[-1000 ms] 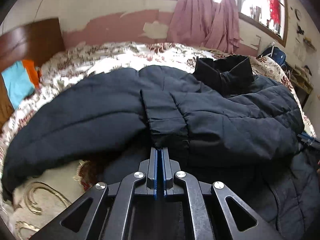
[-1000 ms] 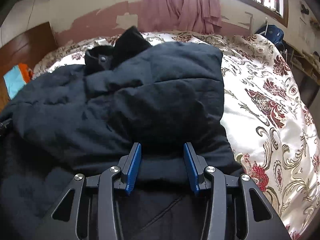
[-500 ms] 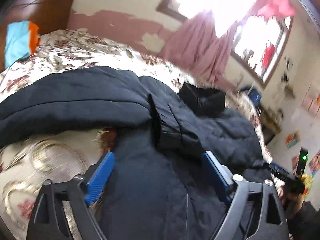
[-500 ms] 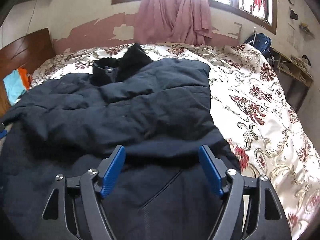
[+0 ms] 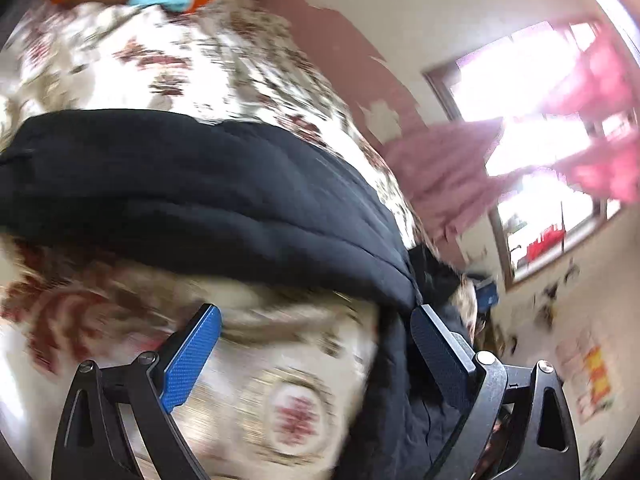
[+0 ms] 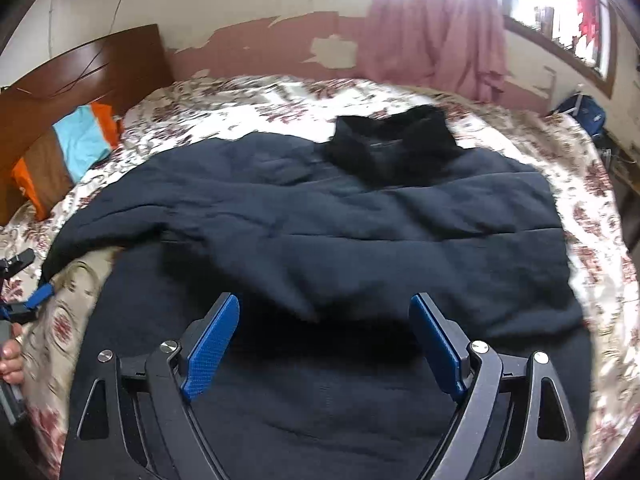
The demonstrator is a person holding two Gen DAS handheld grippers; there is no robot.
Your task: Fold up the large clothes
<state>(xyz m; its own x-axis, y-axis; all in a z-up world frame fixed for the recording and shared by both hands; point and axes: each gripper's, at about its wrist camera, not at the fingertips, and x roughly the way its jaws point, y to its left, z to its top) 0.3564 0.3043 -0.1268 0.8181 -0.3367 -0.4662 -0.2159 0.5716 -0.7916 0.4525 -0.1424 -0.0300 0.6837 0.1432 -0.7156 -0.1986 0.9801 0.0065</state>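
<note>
Dark navy padded jacket (image 6: pixel 340 232) is lying spread across the bed (image 6: pixel 592 184), quilted in broad horizontal channels, puffy and matte, with its black collar (image 6: pixel 396 148) standing bunched at the far end toward the window wall. Both sleeves are lying folded in over the body; the one on the left side is running out as a long rounded tube (image 5: pixel 192 196) over the bedspread. Bedspread is showing as glossy cream fabric with dark red floral scrolls, blurred in the left wrist view. No containers are showing anywhere on the bed; a blue bag (image 6: pixel 588 114) is sitting on the floor by the far right corner, contents not visible. Right gripper (image 6: pixel 324 344) is hanging over the jacket's near hem, its jaws opening and already wide, blue textured pads (image 6: pixel 212 350) clear of the cloth, nothing pinched between them. Left gripper (image 5: pixel 316 356) is standing off the jacket's left edge, tilted, jaws spread wide, only bedspread and the jacket's edge showing between the pads, no cloth gripped. From the right wrist view the left gripper (image 6: pixel 24 296) is appearing at the frame's left margin beside the sleeve end, with a hand (image 6: pixel 10 362) on it. Wooden headboard (image 6: pixel 92 68) is curving at far left, with a turquoise and orange cloth (image 6: pixel 80 140) lying against it. Pink curtain (image 6: pixel 436 32) is hanging knotted under the bright window; wall paint is peeling in patches
</note>
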